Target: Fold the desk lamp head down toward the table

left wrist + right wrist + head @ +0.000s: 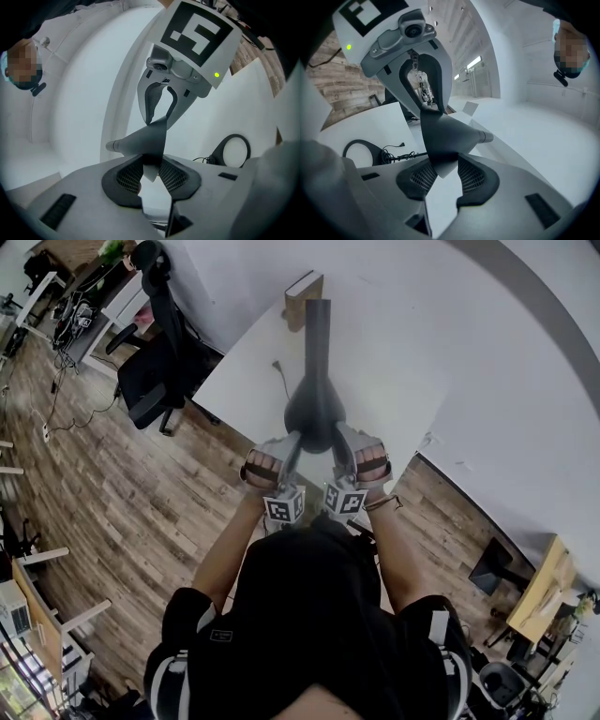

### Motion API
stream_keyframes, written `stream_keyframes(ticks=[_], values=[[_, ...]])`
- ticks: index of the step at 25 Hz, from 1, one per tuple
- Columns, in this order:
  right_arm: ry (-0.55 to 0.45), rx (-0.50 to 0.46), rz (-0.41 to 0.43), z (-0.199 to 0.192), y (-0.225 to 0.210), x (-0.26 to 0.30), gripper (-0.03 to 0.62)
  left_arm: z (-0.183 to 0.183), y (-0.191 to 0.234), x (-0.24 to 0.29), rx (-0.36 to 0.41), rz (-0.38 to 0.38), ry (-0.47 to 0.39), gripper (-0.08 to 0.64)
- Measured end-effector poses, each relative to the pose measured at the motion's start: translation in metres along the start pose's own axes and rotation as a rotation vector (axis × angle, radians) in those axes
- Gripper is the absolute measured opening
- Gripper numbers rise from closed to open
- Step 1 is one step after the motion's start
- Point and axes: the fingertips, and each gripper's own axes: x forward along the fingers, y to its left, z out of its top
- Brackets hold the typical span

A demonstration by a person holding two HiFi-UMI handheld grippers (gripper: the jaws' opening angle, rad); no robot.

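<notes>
Over the white table [246, 381] hangs the black cone-shaped lamp head [314, 411], and its arm [317, 334] runs away from me. My left gripper [296, 442] is shut on the head's left rim and my right gripper [339, 442] on its right rim. In the left gripper view the lamp head's [145, 140] edge sits wedged between the left gripper's [151, 164] ribbed pads, with the right gripper [159, 101] facing from behind it. The right gripper view shows the lamp head [447, 133] pinched between the right gripper's [443, 164] pads, opposite the left gripper [423, 91].
The lamp's ring-shaped base [234, 152] lies on the table with a coiled black cable [393, 153] beside it. A brown box [305, 294] stands at the table's far edge. A black office chair [155, 371] sits on the wood floor to the left.
</notes>
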Motion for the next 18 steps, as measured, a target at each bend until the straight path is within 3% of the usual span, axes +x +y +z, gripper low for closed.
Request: stream_keyframes(ticks=[3, 18], values=[[-0.001, -0.003, 0.002, -0.001, 0.004, 0.002, 0.143, -0.001, -0.002, 0.003, 0.028, 0.024, 0.001, 0.112], [0.014, -0.018, 0.017, -0.008, 0.018, 0.01, 0.169, -0.007, -0.017, 0.011, 0.008, 0.019, 0.018, 0.126]])
